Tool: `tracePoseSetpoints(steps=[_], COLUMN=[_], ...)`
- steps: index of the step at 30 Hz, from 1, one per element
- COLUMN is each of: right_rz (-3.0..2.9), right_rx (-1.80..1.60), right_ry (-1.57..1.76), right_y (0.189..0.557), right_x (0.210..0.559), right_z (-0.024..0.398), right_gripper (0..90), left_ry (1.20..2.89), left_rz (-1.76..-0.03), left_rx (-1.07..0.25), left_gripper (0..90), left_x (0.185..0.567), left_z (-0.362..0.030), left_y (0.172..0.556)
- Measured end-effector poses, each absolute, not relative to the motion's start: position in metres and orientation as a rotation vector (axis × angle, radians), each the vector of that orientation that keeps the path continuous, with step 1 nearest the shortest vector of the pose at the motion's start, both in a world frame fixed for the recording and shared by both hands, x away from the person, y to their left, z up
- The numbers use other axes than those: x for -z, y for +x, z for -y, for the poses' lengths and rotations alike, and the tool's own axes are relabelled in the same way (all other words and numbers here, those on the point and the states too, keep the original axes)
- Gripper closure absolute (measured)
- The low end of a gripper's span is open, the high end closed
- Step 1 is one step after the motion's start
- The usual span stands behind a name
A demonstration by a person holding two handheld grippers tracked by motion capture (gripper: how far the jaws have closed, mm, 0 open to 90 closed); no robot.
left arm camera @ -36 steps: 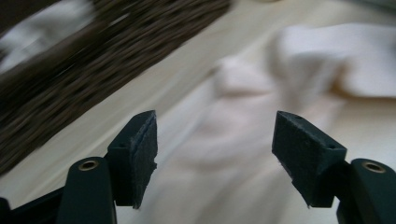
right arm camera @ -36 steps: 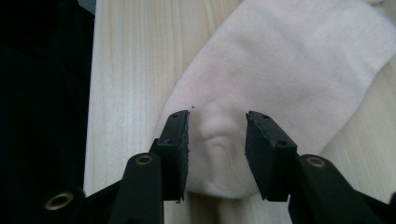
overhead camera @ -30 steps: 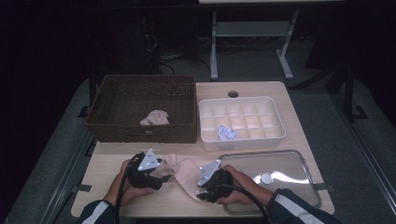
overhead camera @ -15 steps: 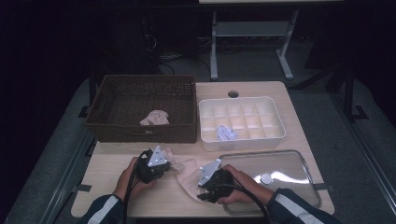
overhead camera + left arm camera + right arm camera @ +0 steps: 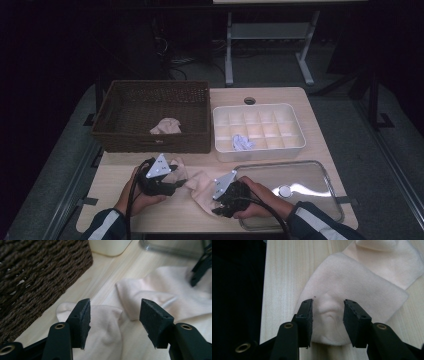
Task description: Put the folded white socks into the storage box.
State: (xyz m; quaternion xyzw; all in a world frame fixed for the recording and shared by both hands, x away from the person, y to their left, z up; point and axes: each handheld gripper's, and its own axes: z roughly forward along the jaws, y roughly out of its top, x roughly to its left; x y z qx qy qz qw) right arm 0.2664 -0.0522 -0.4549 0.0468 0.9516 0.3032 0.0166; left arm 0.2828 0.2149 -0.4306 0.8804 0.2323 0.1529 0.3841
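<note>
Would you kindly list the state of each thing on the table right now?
Left hand-held gripper: jaws just opening, apart over the sock.
Right hand-held gripper: pinching a fold of the sock.
Pale pink fabric sock: flat on table.
Brown wicker basket: holds one sock.
White plastic divided tray: one item inside.

No legible text, label, brand, number or sign in any view; small dark marks on grey gripper plates too small to read.
</note>
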Motion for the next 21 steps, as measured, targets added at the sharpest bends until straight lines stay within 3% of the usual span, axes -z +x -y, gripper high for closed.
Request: tracePoseSetpoints(steps=[8,11,13,16,21], right_rz=[-2.968,-2.969,-2.972,-2.973,-2.937], right_rx=[-0.929,-0.932,-0.929,-0.937,-0.989], right_ry=[0.12,0.115,0.109,0.115,0.139], right_y=[0.266,0.266,0.266,0.266,0.265], right_x=[0.454,0.454,0.454,0.454,0.45], right_z=[0.053,0.053,0.053,0.053,0.053], right_gripper=[59.8,59.6,59.2,61.0,68.9], left_ry=[2.352,2.376,2.389,2.395,2.35], left_rz=[-0.508,-0.494,-0.475,-0.481,-0.496], left_rx=[-0.324,-0.362,-0.378,-0.388,-0.396], left_gripper=[41.3,52.1,69.4,88.1,89.1], left_x=[0.445,0.449,0.451,0.452,0.447], left_z=[-0.2,-0.192,-0.19,-0.192,-0.196], left_y=[0.279,0.282,0.283,0.283,0.283])
